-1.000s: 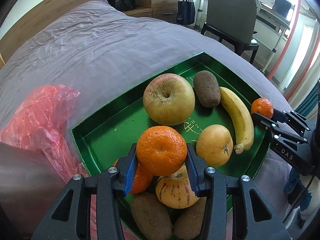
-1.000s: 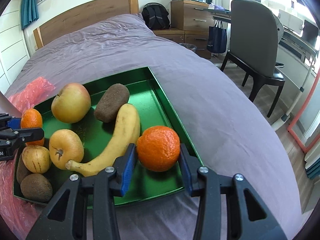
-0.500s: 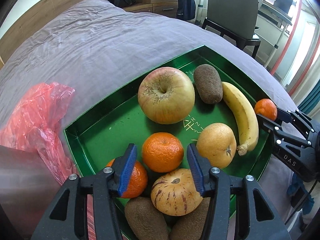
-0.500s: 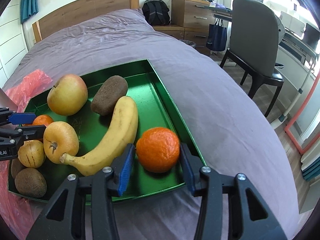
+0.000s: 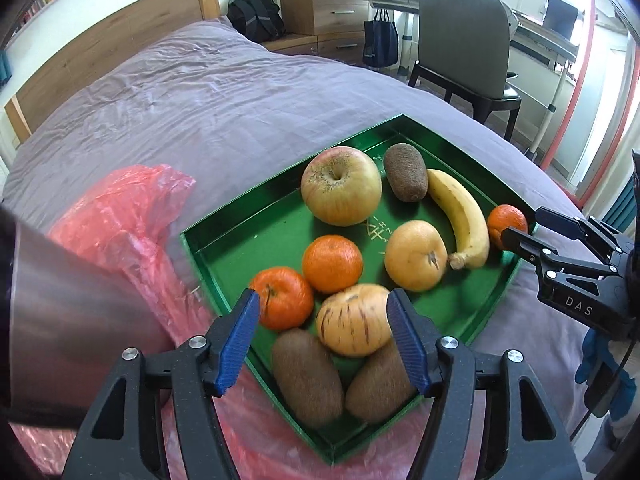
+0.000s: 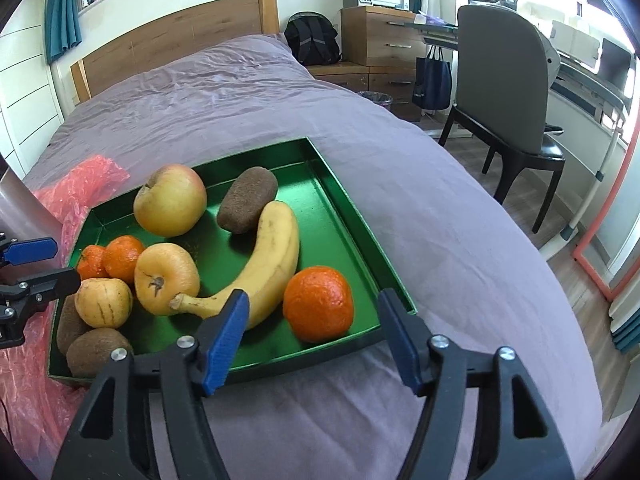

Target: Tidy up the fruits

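A green tray (image 5: 224, 256) (image 6: 352, 220) lies on the bed and holds the fruit. In the left wrist view it holds an apple (image 5: 340, 186), two mandarins (image 5: 332, 264) (image 5: 285, 298), a yellow round fruit (image 5: 416, 256), a striped melon (image 5: 354, 326), a banana (image 5: 460, 216) and three kiwis. My left gripper (image 5: 324, 340) is open and empty above the tray's near corner. My right gripper (image 6: 314, 340) is open and empty, just behind a third mandarin (image 6: 319, 304) that rests in the tray beside the banana (image 6: 268, 268).
A pink plastic bag (image 5: 120, 216) lies on the grey bedspread left of the tray. A chair (image 6: 508, 92), a desk and drawers (image 6: 380, 40) stand beyond the bed's right edge. The headboard (image 6: 180, 44) is at the back.
Both grippers have opened and let go of their mandarins, which now rest in the tray. Both grippers have pulled back from the fruit.
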### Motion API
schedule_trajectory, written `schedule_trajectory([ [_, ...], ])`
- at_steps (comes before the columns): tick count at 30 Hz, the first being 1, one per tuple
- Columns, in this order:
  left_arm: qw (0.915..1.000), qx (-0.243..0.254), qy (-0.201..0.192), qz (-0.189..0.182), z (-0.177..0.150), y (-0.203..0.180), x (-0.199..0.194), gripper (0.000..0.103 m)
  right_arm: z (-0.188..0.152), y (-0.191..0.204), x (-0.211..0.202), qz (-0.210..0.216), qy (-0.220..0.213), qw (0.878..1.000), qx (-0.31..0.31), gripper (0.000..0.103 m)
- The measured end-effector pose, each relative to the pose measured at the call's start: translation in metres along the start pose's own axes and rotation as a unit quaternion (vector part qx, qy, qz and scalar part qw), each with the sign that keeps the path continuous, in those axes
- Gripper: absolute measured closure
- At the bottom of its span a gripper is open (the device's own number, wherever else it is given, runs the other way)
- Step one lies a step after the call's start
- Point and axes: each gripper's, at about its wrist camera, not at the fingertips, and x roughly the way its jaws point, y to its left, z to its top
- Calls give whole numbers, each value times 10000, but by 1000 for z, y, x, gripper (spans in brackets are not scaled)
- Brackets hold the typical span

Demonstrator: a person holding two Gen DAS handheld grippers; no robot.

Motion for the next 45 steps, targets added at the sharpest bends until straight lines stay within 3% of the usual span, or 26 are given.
schedule_trajectory([
  [3, 9999, 46, -108, 34, -14, -1, -19, 43, -3, 11, -16, 89, -88, 9999, -50, 28],
  [6, 9996, 166, -229, 98, -30, -3, -42, 43, -10, 24, -36, 230, -167, 9996, -93, 18],
  [11, 9986, 281, -385, 207, -56, 5, -77, 43, -23, 49, -65, 436, -229, 9985, -236, 17],
  [24, 9956, -383, -395, 754, -148, 66, -147, 40, -68, 130, -124, 964, -174, 9932, -628, 9],
  [29, 9893, -782, -336, 1181, -196, 114, -174, 39, -84, 166, -143, 1155, -146, 9899, -811, 9],
  [36, 9743, -1504, -469, 1608, -249, 177, -212, 39, -97, 214, -164, 1295, -173, 9856, -1078, 4],
  [41, 9670, -1801, -611, 1697, -278, 201, -234, 35, -104, 246, -179, 1338, -222, 9825, -1277, 3],
  [45, 9669, -1850, -685, 1619, -286, 203, -243, 33, -109, 264, -190, 1341, -275, 9809, -1384, 1],
])
